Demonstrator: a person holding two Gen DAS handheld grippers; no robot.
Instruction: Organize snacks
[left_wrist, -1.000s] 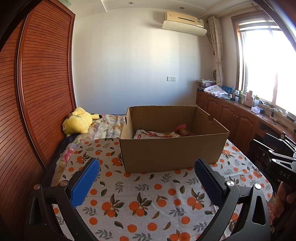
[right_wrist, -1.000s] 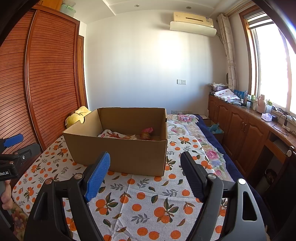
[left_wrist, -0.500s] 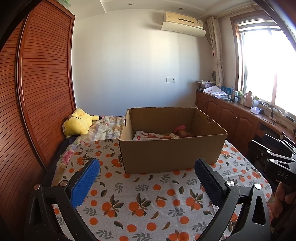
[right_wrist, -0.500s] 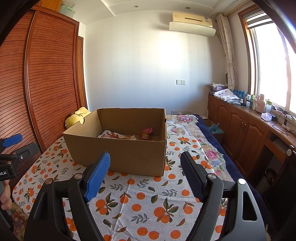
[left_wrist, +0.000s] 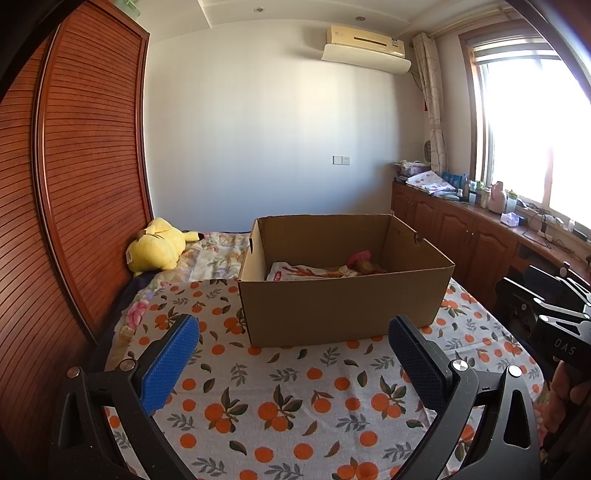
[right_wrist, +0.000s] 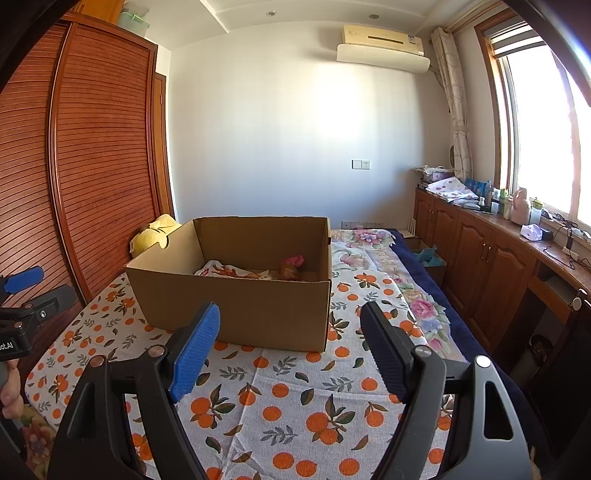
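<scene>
An open cardboard box (left_wrist: 343, 310) (right_wrist: 240, 310) stands on a bed under an orange-print cloth (left_wrist: 280, 398) (right_wrist: 295, 402). Inside it lie a white and red snack bag (left_wrist: 306, 271) (right_wrist: 225, 271) and a small pink-topped snack packet (left_wrist: 360, 260) (right_wrist: 291, 266). My left gripper (left_wrist: 293, 347) hovers over the cloth in front of the box, jaws wide apart with nothing between them. Held in front of the box's right corner, my right gripper (right_wrist: 290, 336) is open and empty too. Each gripper shows at the edge of the other's view.
A yellow plush toy (left_wrist: 159, 247) lies by the wooden slatted wardrobe (left_wrist: 74, 184) on the left. Wooden cabinets (right_wrist: 491, 266) with clutter on top run under the window on the right. A floral quilt (right_wrist: 373, 254) covers the bed beyond the box.
</scene>
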